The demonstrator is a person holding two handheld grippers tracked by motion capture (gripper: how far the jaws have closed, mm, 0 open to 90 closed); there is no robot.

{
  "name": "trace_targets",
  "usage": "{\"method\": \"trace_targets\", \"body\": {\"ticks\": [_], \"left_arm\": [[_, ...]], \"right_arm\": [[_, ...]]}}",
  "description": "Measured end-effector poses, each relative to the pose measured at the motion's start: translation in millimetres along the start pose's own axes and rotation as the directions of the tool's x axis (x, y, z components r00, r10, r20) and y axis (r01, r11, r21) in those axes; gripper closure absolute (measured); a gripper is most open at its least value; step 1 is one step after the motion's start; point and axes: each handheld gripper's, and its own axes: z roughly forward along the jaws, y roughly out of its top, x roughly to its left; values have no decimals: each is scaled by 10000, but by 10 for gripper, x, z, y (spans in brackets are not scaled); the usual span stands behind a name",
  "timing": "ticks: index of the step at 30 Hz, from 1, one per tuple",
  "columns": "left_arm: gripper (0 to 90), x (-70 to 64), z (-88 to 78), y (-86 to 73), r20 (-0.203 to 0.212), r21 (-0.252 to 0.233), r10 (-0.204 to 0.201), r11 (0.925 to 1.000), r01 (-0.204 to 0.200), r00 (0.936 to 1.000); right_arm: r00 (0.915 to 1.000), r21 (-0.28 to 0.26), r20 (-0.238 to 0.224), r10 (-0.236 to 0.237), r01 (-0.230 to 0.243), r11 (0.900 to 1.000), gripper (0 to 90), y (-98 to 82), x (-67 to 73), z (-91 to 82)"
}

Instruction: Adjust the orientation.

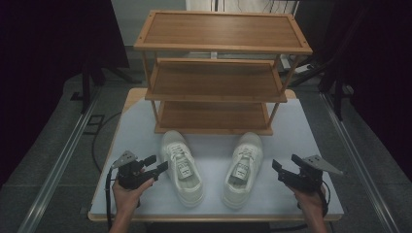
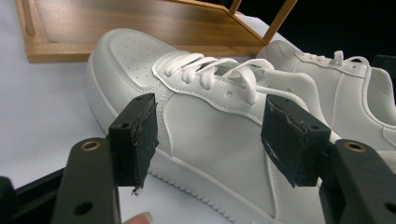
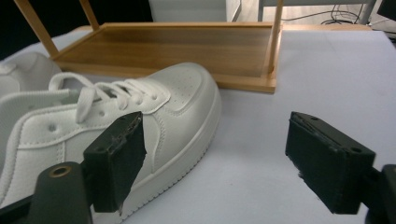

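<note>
Just inboard of the left gripper (image 1: 156, 163), nearly touching its tips, lies the left shoe (image 1: 181, 167), toe pointing away toward the wooden rack (image 1: 216, 73). The gripper's jaws stand wide apart and hold nothing; in the left gripper view the shoe's flank (image 2: 210, 135) fills the gap ahead of the two black pads (image 2: 135, 140), which are clear of the leather. Beyond it in that view sits the right shoe (image 2: 345, 88), close beside the first.

The right gripper (image 1: 286, 165) hovers at the outer side of the right shoe (image 1: 243, 170), a little apart from it, jaws spread and empty as well. In the right gripper view that shoe (image 3: 116, 126) sits ahead and to the left, behind the left pad, while bare worktop (image 3: 261, 154) lies between the jaws and runs on to the rack's bottom shelf (image 3: 168, 51).

Between the two shoes a strip of worktop (image 1: 214, 165) stays open. Past each gripper's outer side only a narrow margin remains before the worktop's side edge; the person's left hand (image 1: 127, 191) and right hand (image 1: 307, 196) sit near its front edge. The shoes' toes stop just short of the rack's front rail, so forward room is tight, and all three shelves above are bare.
</note>
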Motion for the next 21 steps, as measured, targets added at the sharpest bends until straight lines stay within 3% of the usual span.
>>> {"method": "trace_targets", "body": {"ticks": [4,13,17,20,21], "left_arm": [[362,-11,-16,29,60,-128,-80,9999,81,10000],[363,-47,-88,71,174,-370,-177,9991,183,9997],[363,-47,-76,93,283,-387,-180,9991,190,9994],[363,-45,-68,80,311,-339,-222,9992,232,9993],[363,-45,-73,59,326,-289,-270,9992,279,9991]], "right_arm": [[9999,-270,-137,26,-30,9996,251,60,13,-88],[9986,-627,-342,-406,384,9973,299,151,262,-284],[9955,-862,-860,-392,317,9958,376,187,392,-342],[9933,-837,-980,-608,526,9951,417,206,478,-350],[9884,-906,-1341,-712,594,9941,454,226,558,-354]]}}
